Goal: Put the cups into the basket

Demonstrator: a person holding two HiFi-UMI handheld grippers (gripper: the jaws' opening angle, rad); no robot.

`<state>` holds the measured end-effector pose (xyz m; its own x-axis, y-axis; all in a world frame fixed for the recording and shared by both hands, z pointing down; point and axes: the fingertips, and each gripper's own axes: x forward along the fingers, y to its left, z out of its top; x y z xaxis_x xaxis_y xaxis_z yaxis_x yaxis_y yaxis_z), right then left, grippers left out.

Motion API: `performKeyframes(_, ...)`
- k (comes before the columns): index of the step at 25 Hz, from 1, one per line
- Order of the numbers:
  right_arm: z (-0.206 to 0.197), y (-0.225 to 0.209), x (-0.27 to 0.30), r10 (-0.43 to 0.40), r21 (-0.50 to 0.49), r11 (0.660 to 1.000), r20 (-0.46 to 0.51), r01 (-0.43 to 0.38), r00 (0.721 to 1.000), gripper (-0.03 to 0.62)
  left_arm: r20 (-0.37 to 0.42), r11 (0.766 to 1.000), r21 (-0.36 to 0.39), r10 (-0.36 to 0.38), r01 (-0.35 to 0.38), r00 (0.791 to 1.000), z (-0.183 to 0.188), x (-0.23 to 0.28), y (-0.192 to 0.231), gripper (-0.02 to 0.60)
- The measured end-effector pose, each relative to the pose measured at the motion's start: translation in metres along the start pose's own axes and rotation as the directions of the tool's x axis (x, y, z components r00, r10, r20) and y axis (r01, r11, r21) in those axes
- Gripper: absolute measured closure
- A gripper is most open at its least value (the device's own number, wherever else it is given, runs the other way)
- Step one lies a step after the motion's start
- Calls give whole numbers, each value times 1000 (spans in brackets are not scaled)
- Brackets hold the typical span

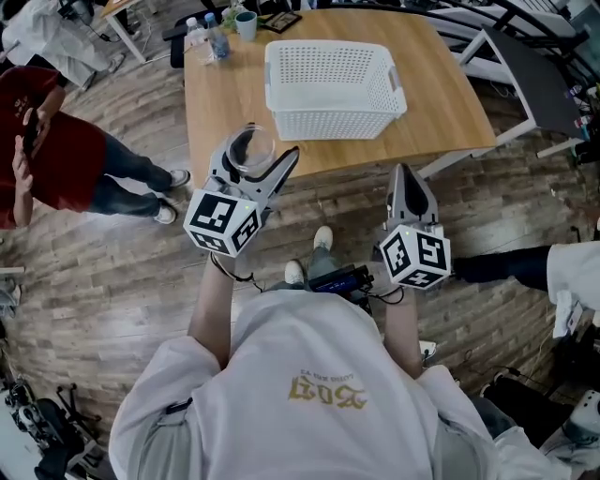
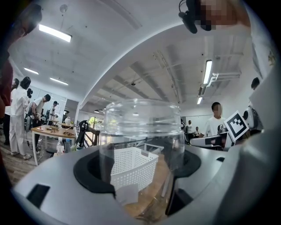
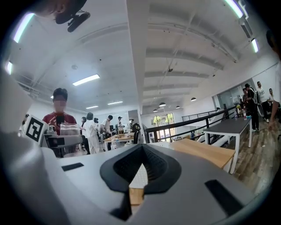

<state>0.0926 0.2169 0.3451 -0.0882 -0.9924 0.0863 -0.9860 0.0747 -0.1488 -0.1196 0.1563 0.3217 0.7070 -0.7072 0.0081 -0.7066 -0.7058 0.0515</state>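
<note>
The left tongs (image 1: 265, 155) clamp the clear cup (image 1: 246, 145) upright between them, just short of the basket (image 1: 328, 122) (over the desk (image 1: 225, 94) edge). The right tongs (image 1: 405, 173) are shut, empty.

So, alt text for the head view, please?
From above, a person holds a clear cup in the left gripper, the right gripper shut and empty, before a wooden table bearing an empty white basket.

At 12 o'clock the white basket (image 1: 328, 124) sits open-topped on the table (image 1: 225, 103), with bare wood before it where I can pass. Bottles (image 1: 206, 36) and a teal cup (image 1: 247, 24) crowd the far corner at 11 o'clock. A person in red (image 1: 56, 155) stands at 9 o'clock.
</note>
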Motion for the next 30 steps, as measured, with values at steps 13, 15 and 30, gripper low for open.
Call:
performKeyframes(13, 11, 0, 63, 42, -17, 999, -2, -42, 999, 585, -5, 1000, -17, 20, -20, 1000, 1, 42, 36, 232)
performKeyframes(15, 13, -4, 75, 46, -17, 999, -4, -47, 999, 585, -3, 1000, -20, 21, -21, 1000, 1, 54, 41, 232)
performKeyframes(30, 27, -43, 156, 109, 9, 994, -11, -109, 994, 585, -31, 998, -6, 69, -69, 997, 6, 126, 66, 232)
